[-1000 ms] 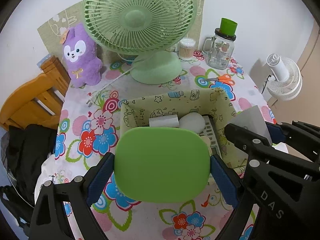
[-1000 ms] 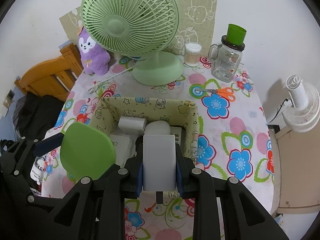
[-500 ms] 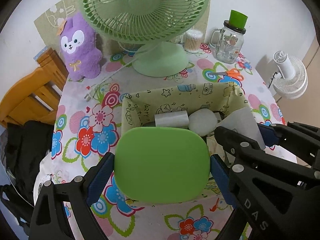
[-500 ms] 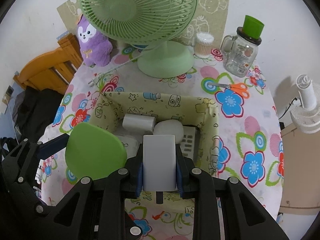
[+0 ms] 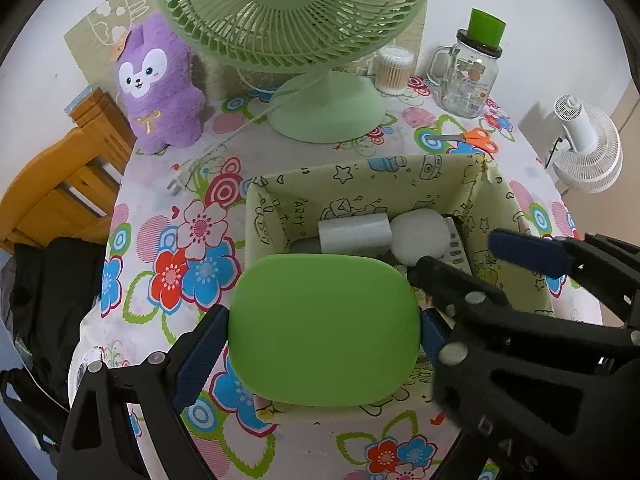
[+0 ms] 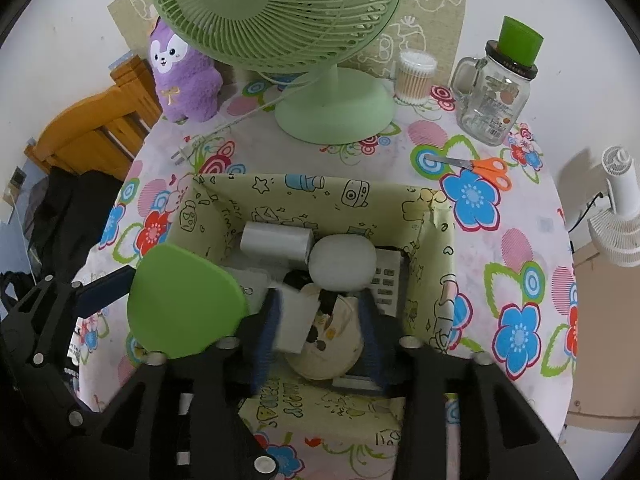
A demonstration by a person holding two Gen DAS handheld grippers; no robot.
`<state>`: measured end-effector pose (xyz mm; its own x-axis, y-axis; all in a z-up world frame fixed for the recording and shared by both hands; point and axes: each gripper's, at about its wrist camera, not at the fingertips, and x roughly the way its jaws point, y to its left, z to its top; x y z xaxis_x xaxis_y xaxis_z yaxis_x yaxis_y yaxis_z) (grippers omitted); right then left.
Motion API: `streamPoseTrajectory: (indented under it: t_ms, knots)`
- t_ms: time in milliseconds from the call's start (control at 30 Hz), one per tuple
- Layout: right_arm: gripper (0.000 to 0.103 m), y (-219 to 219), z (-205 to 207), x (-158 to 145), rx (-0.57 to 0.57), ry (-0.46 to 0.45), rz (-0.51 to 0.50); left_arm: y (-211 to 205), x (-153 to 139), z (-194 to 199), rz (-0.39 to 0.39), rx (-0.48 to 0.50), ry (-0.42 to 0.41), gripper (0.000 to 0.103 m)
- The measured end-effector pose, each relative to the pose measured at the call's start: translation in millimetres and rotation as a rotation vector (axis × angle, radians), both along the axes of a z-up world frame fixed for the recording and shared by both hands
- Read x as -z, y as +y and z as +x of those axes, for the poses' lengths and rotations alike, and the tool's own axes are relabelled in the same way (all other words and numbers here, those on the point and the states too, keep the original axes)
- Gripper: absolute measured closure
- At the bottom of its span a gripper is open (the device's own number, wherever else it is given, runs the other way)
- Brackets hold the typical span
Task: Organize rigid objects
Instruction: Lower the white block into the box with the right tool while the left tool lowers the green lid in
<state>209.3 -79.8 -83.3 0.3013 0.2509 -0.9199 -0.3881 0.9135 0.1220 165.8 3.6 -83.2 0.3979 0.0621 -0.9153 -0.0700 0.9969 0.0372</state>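
The left gripper (image 5: 324, 340) has its blue-padded fingers (image 5: 200, 354) clamped on the two sides of a flat, rounded-rectangle green plastic lid (image 5: 324, 330), held over the near left corner of the pale yellow cartoon-printed fabric box (image 5: 360, 176). The right gripper (image 6: 320, 332) hangs over the near part of the same box, its jaws opening — a small white rectangular block (image 6: 294, 322) sits tilted between its fingers (image 6: 266, 332), against the left one and clear of the right. Whether the left pad still presses on it I cannot tell.

Under the block lies a round cream-coloured disc (image 6: 332, 354). Deeper in the box are a white cylinder lying on its side (image 6: 276, 242), a white oval lump (image 6: 344, 262) just beside it, and a grey keypad-like device (image 6: 390, 280) by the right wall.

The box stands on a bench covered in a flowered cloth (image 6: 500, 240). Beyond it — a green desk fan (image 6: 280, 12), a purple plush toy (image 6: 182, 76), a clear tub of cotton swabs (image 6: 414, 78), a glass mug jar with a green cap (image 6: 498, 96) and orange-handled scissors (image 6: 480, 166)
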Motion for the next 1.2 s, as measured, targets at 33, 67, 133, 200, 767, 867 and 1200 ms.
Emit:
streamPoseTrajectory:
  t_ms: [33,67,133,200,767,867,1200]
  knots:
    - [0.041,0,0,0,0.001,-0.002,0.005,0,0,-1,0.001,-0.002,0.000,0.008]
    - [0.039,-1,-1,-1,0.000,-0.002,0.010,1,0,-1,0.002,-0.002,0.001,0.008]
    - [0.034,-3,-1,-2,0.004,-0.003,0.016,0,-1,-2,0.003,-0.002,0.002,0.008]
    - [0.029,-5,-2,-3,0.005,-0.004,0.019,0,-2,-3,0.005,-0.006,0.002,0.008]
    - [0.013,-36,-11,-28,0.063,-0.075,-0.043,-16,-15,-4,-0.025,0.011,-0.028,0.008]
    - [0.013,-40,-10,-28,0.073,-0.077,-0.046,-17,-12,0,-0.035,0.014,-0.027,0.008]
    - [0.013,-50,-3,-19,0.118,-0.060,-0.067,-24,4,14,-0.055,0.030,-0.007,0.008]
